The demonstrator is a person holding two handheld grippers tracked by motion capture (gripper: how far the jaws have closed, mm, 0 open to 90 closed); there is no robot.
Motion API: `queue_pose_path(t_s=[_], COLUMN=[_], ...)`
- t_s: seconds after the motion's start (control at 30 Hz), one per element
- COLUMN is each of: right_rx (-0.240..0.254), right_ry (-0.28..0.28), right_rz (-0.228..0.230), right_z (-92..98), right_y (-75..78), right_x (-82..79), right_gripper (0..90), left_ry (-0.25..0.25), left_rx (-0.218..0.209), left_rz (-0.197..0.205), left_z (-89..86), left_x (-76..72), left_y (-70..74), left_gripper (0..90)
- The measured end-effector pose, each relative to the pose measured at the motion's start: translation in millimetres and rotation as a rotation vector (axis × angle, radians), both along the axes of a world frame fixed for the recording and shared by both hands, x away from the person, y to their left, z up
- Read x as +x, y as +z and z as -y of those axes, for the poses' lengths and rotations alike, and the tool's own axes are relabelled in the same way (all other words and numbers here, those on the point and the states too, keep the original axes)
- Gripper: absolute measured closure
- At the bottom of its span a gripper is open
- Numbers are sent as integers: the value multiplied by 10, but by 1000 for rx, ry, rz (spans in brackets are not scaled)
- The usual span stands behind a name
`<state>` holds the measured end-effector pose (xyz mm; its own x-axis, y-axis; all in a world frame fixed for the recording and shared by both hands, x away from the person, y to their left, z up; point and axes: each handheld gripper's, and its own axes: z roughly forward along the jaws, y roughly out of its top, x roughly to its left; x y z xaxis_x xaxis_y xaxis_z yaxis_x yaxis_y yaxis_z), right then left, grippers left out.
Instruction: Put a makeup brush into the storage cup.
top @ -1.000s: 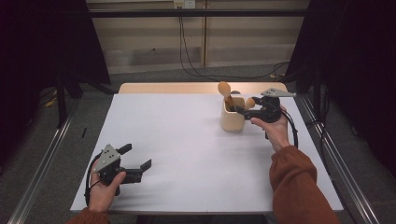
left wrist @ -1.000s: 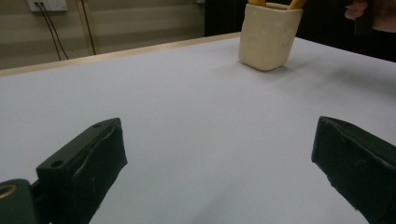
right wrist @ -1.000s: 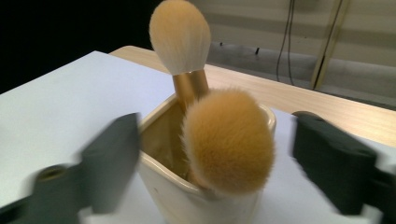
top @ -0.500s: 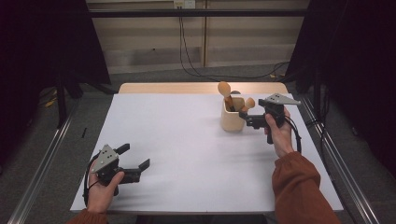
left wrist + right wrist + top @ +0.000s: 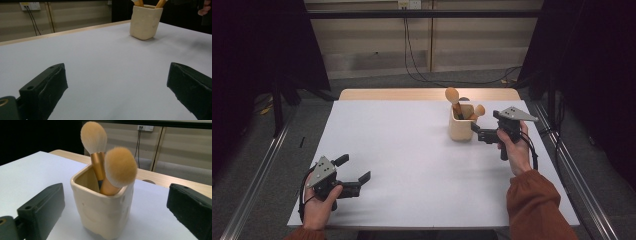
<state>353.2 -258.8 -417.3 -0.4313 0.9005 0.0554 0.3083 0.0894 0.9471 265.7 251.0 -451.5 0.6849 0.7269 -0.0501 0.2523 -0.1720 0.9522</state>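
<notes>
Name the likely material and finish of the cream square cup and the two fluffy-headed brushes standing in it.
Cream square cup: probably glazed ceramic, given its soft sheen and slightly uneven, dimpled walls. Brushes: the taller and the shorter have soft tan bristle heads, natural or synthetic, unclear; their collars look like brushed gold metal.

The right tongs (image 5: 477, 134) and the left tongs (image 5: 354, 171) are black, each topped by a grey three-cornered plate and trailing a black cable. The right arm wears a rust-orange sleeve (image 5: 537, 207). Their black pads (image 5: 41, 210) show screw holes.

The right gripper (image 5: 478, 134), jaws wide, sits just beside the cream cup (image 5: 460, 128) holding two brushes (image 5: 453, 97).
</notes>
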Motion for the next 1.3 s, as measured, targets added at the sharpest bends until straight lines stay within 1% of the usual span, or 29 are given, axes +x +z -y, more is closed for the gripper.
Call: queue_pose_path(t_s=[0.03, 0.13, 0.2, 0.23, 0.3, 0.37, 0.4, 0.47, 0.53, 0.57, 0.63, 0.7, 0.77, 0.83, 0.9, 0.97, 1.0, 1.03, 1.13, 1.17, 1.23, 1.27, 1.3], right_rx=[7, 9, 8, 11, 18, 16, 15, 12, 8, 9, 38, 23, 37, 37, 59, 44, 48, 66, 56, 53, 51, 55, 58], right_ry=[3, 2, 4, 4, 2, -3, 1, -14, -1, -1, -3, -7, -1, 0, 6, 2, 4, -3, -5, 2, 18, 10, 2], right_rz=[8, 2, 0, 2, 0, -3, -3, 4, -12, -16, -8, -12, -9, -7, -12, -19, -22, -19, -15, -14, -14, -17, -20], right_z=[3, 8, 9, 8, 14, 18, 21, 26, 38, 48, 69, 65, 70, 83, 100, 119, 135, 156, 172, 172, 186, 192, 206], right_y=[-2, -5, -11, -15, -29, -51, -65, -98, -112, -113, -119, -127, -131, -129, -132, -142, -145, -152, -162, -170, -187, -195, -208], right_x=[-21, -66, -103, -120, -163, -209, -231, -290, -330, -349, -421, -472, -523, -573, -612, -663, -691, -723, -799, -824, -873, -891, -913], right_gripper=[25, 22, 23, 24, 24, 24, 31, 57, 30, 34, 47, 46, 46, 46, 37, 16, 8, 9, 7, 3, 2, 0, 0], left_ry=[0, -4, -3, -7, -14, -13, -15, -13, -9, -11, -9, -5, -3, 4, 11, 17, 20, 23, 23, 27, 30, 32, 30], left_rx=[-3, 0, -7, -1, -8, -1, -4, -4, -7, -5, -3, -4, -1, -6, -5, -5, 1, 5, 2, 6, -6, -7, 0], left_rz=[-3, 0, 0, 2, -3, 5, 4, 7, 7, 11, 15, 13, 13, 10, 11, 8, 14, 17, 18, 23, 20, 19, 18], left_z=[3, 3, 6, 2, -1, -4, -6, -9, -13, -17, -26, -34, -40, -48, -55, -54, -55, -56, -64, -69, -72, -70, -73], left_x=[0, -5, -17, -16, -19, -31, -37, -41, -47, -49, -55, -53, -44, -33, -29, -36, -38, -39, -42, -43, -49, -55, -58], left_y=[-2, 5, 7, 6, 7, 11, 13, 17, 24, 28, 33, 28, 24, 27, 27, 26, 27, 28, 31, 32, 35, 35, 33], left_gripper=[26, 26, 26, 26, 26, 26, 26, 26, 26, 26, 26, 26, 26, 26, 26, 26, 26, 26, 26, 26, 26, 26, 26])
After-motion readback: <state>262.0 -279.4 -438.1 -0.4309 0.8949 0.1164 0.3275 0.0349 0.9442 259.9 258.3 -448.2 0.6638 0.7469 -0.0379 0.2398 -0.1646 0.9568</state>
